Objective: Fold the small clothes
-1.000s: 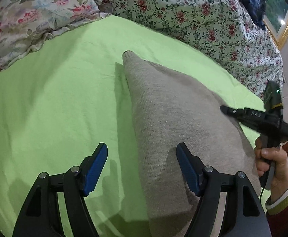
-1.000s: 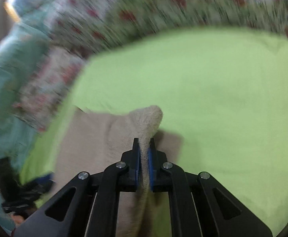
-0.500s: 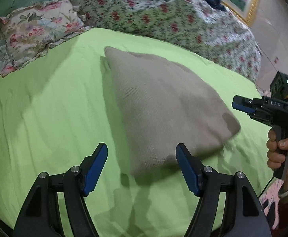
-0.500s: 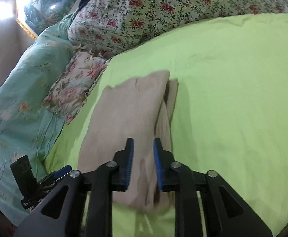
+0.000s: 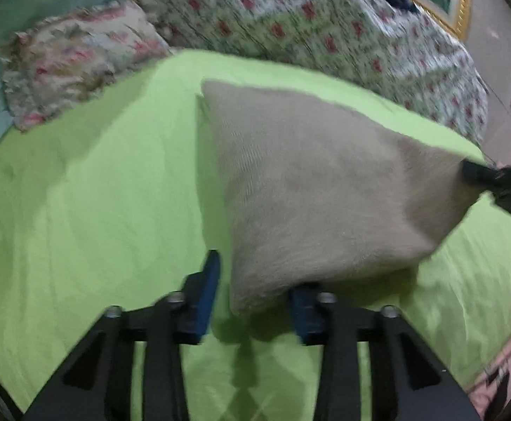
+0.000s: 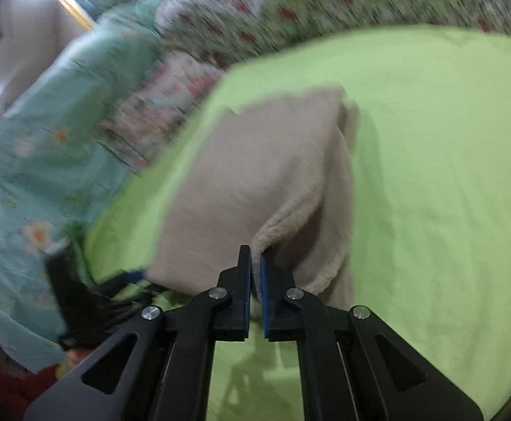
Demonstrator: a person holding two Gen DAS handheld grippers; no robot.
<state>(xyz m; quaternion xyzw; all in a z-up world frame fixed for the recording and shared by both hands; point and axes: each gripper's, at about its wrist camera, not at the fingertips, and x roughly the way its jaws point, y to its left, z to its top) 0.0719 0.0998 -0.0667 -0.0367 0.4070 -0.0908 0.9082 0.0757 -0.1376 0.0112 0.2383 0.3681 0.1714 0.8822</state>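
A beige knitted garment (image 5: 311, 189) lay folded on a green sheet (image 5: 90, 189), one near corner lifted. The right gripper (image 6: 256, 273) was pinched on that corner's edge. The left gripper (image 5: 252, 298) had its fingers apart, straddling the other near corner without clamping it. The knit looked soft, light and limp, likely to sag between holds, so its corners seemed the best places to grip.
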